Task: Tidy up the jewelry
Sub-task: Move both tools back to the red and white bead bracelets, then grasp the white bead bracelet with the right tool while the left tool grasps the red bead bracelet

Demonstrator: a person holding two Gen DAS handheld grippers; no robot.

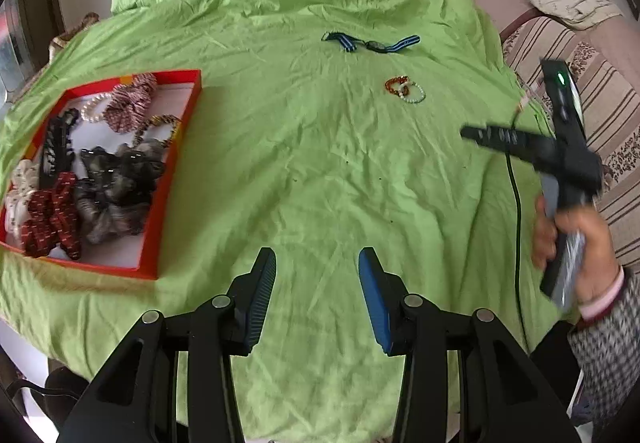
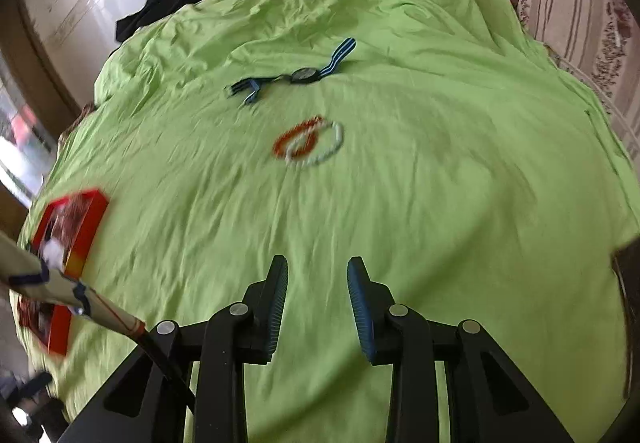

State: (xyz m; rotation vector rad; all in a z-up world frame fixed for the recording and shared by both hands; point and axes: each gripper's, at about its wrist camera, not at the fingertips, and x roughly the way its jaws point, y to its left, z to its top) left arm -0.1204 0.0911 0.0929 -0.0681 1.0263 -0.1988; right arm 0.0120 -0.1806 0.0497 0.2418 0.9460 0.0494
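Green cloth (image 1: 320, 163), red tray (image 1: 176, 171), bracelets (image 2: 308, 143)

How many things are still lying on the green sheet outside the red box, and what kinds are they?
Bead bracelets: 2, an orange one and a white one, overlapping.
Watches: 1, with a blue striped strap.
Total: 3 outside the red box.
Both grippers, left and right, are open and hold nothing.

Wrinkled matt green cloth (image 1: 320, 163), glossy beaded bracelets (image 1: 405, 89), red cardboard tray (image 1: 172, 171)
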